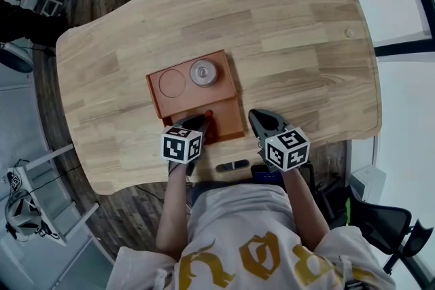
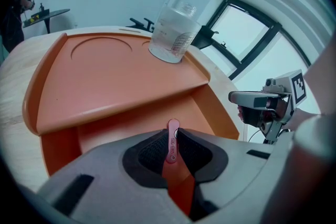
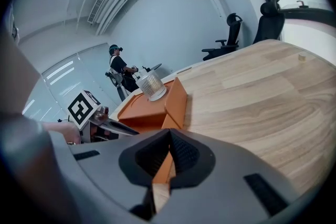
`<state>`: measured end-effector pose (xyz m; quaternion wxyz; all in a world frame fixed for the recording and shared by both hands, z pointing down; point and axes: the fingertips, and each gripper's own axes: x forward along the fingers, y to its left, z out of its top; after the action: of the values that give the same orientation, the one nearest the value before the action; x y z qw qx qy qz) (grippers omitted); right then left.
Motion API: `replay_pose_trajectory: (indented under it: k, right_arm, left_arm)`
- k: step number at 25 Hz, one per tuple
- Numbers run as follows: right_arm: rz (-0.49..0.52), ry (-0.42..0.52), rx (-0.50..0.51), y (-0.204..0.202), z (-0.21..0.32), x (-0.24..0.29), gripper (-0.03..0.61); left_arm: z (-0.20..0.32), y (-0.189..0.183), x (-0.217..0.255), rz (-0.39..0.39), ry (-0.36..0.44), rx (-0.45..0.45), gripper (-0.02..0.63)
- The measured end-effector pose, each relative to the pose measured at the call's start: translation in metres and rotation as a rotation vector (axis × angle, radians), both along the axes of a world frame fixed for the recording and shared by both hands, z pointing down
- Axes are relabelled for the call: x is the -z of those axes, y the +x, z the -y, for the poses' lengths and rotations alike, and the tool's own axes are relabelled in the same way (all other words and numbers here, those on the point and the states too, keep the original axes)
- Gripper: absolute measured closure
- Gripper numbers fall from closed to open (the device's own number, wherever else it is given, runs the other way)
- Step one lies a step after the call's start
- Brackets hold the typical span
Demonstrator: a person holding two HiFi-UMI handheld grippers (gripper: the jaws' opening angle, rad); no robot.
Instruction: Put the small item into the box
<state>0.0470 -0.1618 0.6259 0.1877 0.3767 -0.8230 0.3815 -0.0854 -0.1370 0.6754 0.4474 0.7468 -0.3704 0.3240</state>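
Observation:
The small item is a flat red tab [image 2: 171,140], and my left gripper [image 2: 172,148] is shut on it. It hangs over the low front compartment of the orange box [image 1: 228,122], as the head view shows with the left gripper [image 1: 202,121] at the box's near edge. A clear glass jar [image 1: 204,73] stands on the box's raised back shelf [image 2: 121,71]. My right gripper [image 1: 262,120] is to the right of the box, near the table's front edge. In its own view the right gripper [image 3: 169,150] is shut with nothing between the pads.
The box sits mid-table on a light wooden table [image 1: 299,44] with bare wood to its right and behind it. Office chairs [image 3: 231,34] and a person [image 3: 118,68] stand far off. A small dark object [image 1: 232,165] lies at the table's front edge.

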Motion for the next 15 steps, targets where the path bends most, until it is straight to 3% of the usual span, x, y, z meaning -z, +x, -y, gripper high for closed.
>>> replay_pose_trajectory:
  k: [15]
  right_arm:
    - [-0.039, 0.026, 0.018, -0.0043, -0.001, 0.0068, 0.567]
  left_arm:
    - [-0.001, 0.0024, 0.0, -0.007, -0.003, -0.019, 0.554]
